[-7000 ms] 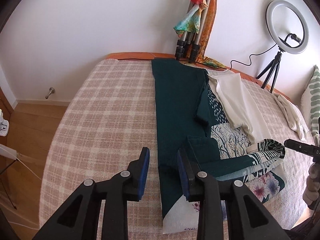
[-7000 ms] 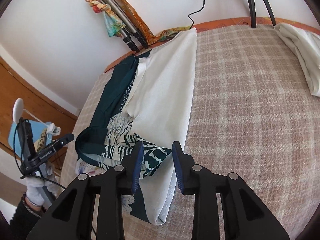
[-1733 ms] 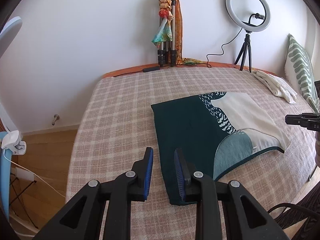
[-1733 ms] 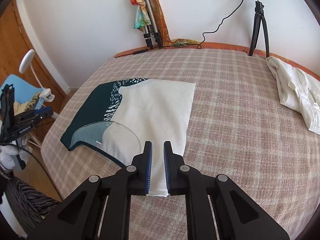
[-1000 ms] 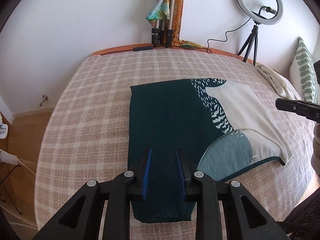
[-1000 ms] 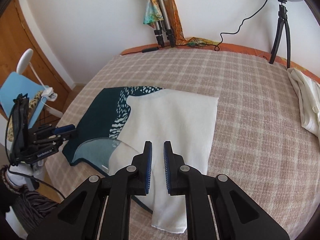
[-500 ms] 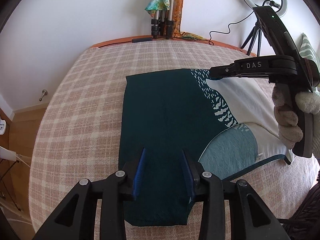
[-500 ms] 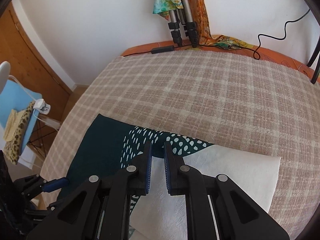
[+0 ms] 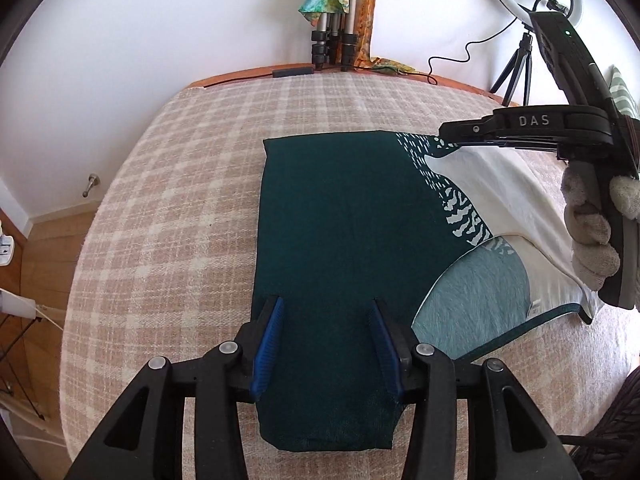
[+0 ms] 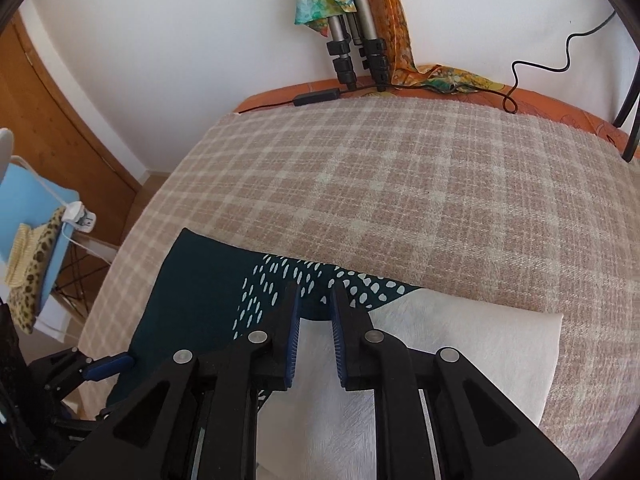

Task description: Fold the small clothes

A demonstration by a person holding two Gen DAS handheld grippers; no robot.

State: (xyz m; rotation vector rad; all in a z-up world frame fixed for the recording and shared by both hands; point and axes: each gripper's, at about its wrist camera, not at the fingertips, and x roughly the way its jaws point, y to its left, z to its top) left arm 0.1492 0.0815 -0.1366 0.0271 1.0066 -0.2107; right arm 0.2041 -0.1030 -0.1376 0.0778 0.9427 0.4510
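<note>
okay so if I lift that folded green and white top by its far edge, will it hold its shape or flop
The top will probably flop: it's thin cloth lying flat in layers on the bed. Lifted at one edge, the layers would likely sag and unfold. It looks light.

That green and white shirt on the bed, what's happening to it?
A person is folding it with two tools. The dark green and cream printed garment lies flat, folded into a rectangle, on the beige checked bedspread. The left hand-held gripper sits over its near dark-green end, its jaws opening with no cloth pinched. The right hand-held gripper is at the far spotted edge, also opening. Neither one grips the garment right now.
</note>
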